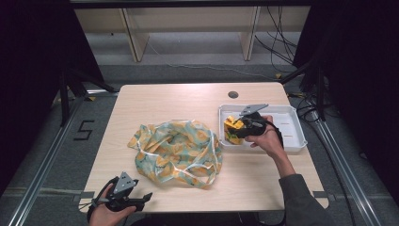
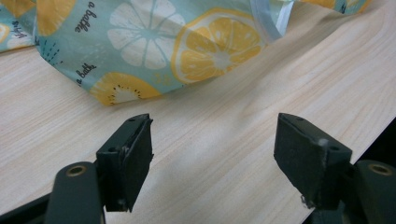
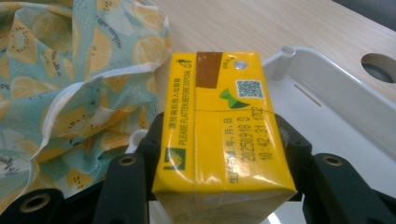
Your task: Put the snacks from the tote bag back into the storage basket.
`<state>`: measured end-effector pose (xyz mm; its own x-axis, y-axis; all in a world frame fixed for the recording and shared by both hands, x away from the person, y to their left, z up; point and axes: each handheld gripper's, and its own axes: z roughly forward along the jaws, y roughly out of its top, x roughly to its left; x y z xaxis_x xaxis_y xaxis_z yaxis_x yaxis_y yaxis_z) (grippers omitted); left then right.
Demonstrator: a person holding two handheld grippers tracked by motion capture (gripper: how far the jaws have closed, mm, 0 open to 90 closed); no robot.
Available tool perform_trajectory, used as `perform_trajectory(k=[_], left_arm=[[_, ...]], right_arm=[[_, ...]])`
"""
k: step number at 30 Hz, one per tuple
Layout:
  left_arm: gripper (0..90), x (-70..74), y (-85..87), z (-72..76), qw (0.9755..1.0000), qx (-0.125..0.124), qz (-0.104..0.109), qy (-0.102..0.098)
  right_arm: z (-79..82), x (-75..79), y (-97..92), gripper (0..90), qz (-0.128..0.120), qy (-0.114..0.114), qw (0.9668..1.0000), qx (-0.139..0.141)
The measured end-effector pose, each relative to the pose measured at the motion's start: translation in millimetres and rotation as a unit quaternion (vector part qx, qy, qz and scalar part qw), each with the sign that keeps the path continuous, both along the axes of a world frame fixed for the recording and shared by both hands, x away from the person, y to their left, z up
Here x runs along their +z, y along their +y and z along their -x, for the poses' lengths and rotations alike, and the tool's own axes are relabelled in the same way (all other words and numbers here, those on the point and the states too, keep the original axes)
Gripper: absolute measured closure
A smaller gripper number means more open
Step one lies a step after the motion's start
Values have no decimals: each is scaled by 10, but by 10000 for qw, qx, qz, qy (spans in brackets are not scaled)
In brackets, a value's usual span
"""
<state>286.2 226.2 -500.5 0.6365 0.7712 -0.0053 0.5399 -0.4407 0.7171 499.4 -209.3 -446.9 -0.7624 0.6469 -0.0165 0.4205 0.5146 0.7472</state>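
Note:
A yellow drink carton point(image 3: 219, 130) sits between the jaws of my right gripper point(image 3: 219, 154), which is shut on it; both pads press its sides. In the high view the right gripper point(image 1: 240, 128) holds the carton point(image 1: 232, 128) over the left end of a white tray point(image 1: 291, 123). A crumpled cloth bag with a lemon print point(image 1: 176, 151) lies in the middle of the table. My left gripper point(image 1: 143, 200) rests at the front left table edge, open with nothing between its fingers. In the left gripper view the left gripper point(image 2: 212, 154) faces the bag point(image 2: 154, 42) over bare wood.
The wooden table point(image 1: 188, 101) has a round cable hole point(image 1: 233, 94) at the back. The tray's right part holds nothing visible. Metal rails and cables run along the floor on both sides, and shelving stands behind the table.

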Motion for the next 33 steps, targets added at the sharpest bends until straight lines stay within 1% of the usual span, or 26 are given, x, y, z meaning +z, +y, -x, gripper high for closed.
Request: perform_trajectory(k=[2, 4, 5, 6, 7, 8, 9, 11, 12, 13, 15, 16, 17, 19, 20, 21, 22, 24, 25, 26, 28, 29, 30, 31, 32, 33], left_arm=[[277, 0, 0, -3, 10000, 2, 15, -19], [276, 5, 2, 0, 10000, -36, -26, -40], [275, -5, -7, 2, 10000, 8, 50, -5], [274, -5, -7, 2, 10000, 8, 50, -5], [273, 7, 3, -7, 10000, -59, -41, -57], [273, 7, 3, -7, 10000, -59, -41, -57], [273, -7, -8, 1, 10000, 2, 48, -5], [273, -6, -7, 2, 10000, 3, 42, -5], [273, -3, -7, 2, 10000, 9, 39, -8], [273, 1, -8, 5, 10000, 2, -9, -4], [273, 4, -3, 3, 10000, -45, -61, -32], [273, 6, -1, 0, 9999, -72, -90, -53], [273, 5, -2, -1, 9999, -66, -79, -45], [273, 3, -3, -2, 9999, -64, -72, -39], [273, 1, -2, -2, 9999, -72, -71, -41], [273, -9, -12, -2, 10000, 7, -14, -65], [273, -15, -16, -2, 10000, 55, 42, -34], [273, -2, -9, 3, 10000, -20, -15, -7], [273, -6, -3, -1, 9999, -107, -66, -64], [273, -6, -3, -1, 9999, -107, -66, -64], [273, 4, 0, -5, 9998, -83, -160, -47], [273, -9, -21, 5, 10000, -4, -5, -16], [273, -9, -21, 6, 10000, -15, -14, -15], [273, -5, -13, 2, 10000, -57, -64, -36], [273, -5, -7, -1, 9999, -51, -56, -67], [273, -5, -7, -1, 9999, -51, -56, -67]], right_arm=[[-3, -4, -7, 511, -7, -20, 10000, 10], [13, -9, -22, 510, -37, 48, 10000, -27], [7, -11, -39, 509, -20, -21, 10000, 9], [7, -11, -39, 509, -20, -21, 10000, 9], [12, -18, -43, 509, -50, 23, 10000, -22], [15, -13, -47, 508, -20, 45, 10000, -7], [15, -18, -49, 507, -7, 1, 10000, 2], [21, -28, -43, 506, -31, -23, 10000, -32], [22, -45, -34, 505, -105, -55, 9999, -62], [26, -27, -55, 501, -48, -5, 10000, -72], [29, -18, -60, 493, -78, 24, 9999, -81], [31, -18, -54, 475, -182, -12, 9997, -140], [49, 20, -52, 427, -243, 13, 9995, -211], [69, 53, -51, 406, -230, 38, 9994, -242], [76, 81, -56, 386, -227, -76, 9993, -284], [114, 141, -61, 376, -275, -112, 9990, -328], [114, 141, -61, 376, -275, -112, 9990, -328], [145, 188, -80, 374, -364, -211, 9985, -349], [175, 231, -102, 398, -361, -285, 9985, -287], [175, 231, -102, 398, -361, -285, 9985, -287], [219, 279, -120, 410, -340, -259, 9987, -280], [232, 296, -125, 433, -385, -319, 9984, -265], [279, 340, -139, 471, -401, -390, 9981, -266], [279, 340, -139, 471, -401, -390, 9981, -266], [329, 388, -147, 537, -392, -501, 9978, -211], [329, 388, -147, 537, -392, -501, 9978, -211]])
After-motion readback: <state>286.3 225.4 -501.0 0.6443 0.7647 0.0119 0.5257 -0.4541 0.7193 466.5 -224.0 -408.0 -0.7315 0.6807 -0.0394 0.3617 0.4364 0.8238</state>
